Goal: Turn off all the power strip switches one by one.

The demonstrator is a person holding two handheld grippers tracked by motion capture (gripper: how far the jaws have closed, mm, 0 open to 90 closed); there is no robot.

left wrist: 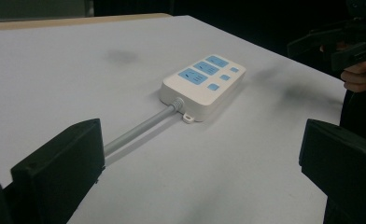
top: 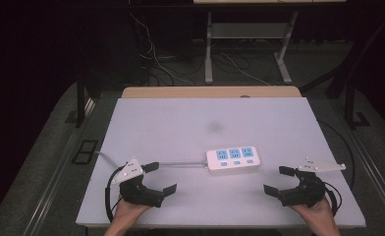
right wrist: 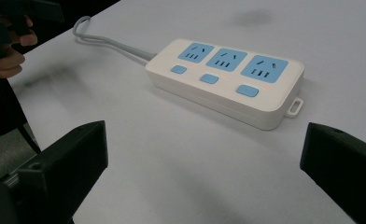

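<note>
While the big white table (top: 180, 123) takes up most of the room, a white power strip (top: 232, 160) lies flat on it, a bit toward the person's side and near the middle. It has three blue sockets on top and three small blue buttons beside them. Its grey cord (top: 180, 164) runs along the table toward the left gripper (top: 161, 178). That gripper rests near the table's front left, its two black jaws spread wide with nothing between them, and the cord passes close by one jaw. On the other side, the right gripper (top: 278, 180) sits near the front right, also wide open and holding nothing, well apart from the strip.
</note>
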